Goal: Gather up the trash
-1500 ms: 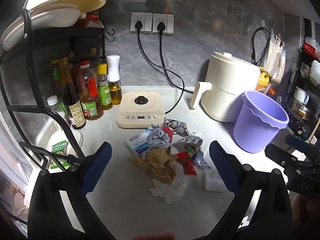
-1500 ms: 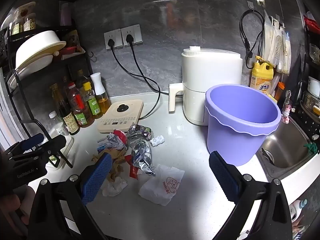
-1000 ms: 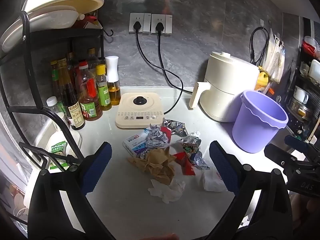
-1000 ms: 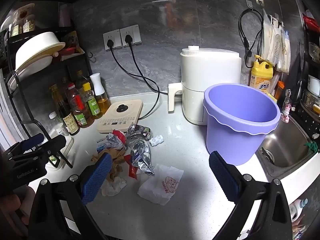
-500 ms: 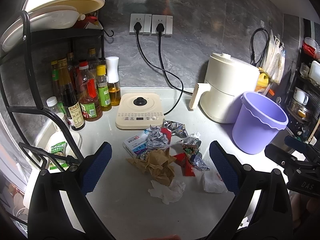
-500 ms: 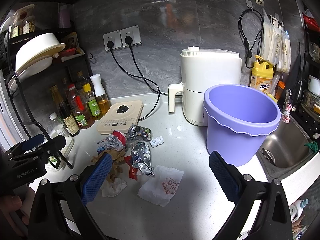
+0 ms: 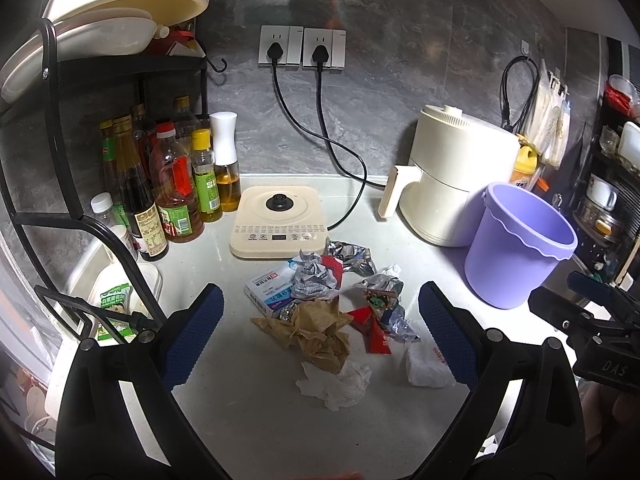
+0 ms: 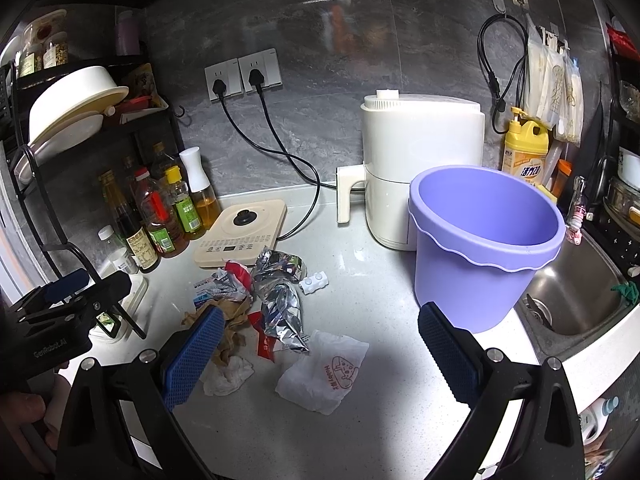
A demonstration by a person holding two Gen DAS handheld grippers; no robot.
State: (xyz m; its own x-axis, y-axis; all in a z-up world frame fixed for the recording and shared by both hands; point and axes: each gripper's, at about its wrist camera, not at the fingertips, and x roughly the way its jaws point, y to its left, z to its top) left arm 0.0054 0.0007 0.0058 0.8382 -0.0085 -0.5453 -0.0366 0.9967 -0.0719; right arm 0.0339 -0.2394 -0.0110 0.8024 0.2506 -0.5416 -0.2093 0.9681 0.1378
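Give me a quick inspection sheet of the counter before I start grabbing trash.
Surface: pale countertop, litter heaped at its middle.
Job's things: crumpled brown paper, foil wrappers, white printed bag, tissue, small box; purple bucket upright, nothing seen inside.
Clutter: induction cooker, air fryer, sauce bottles.
Grippers: left gripper and right gripper open, holding nothing.
Cables: two plugged cords.
Surroundings: sink, dish rack.

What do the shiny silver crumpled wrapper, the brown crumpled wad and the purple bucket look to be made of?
Shiny silver crumpled wrapper: likely metallised foil film, with mirror-like creases. Brown crumpled wad: matte kraft-type paper, holding soft folds. Purple bucket: smooth moulded plastic with a faint sheen and scalloped rim band.
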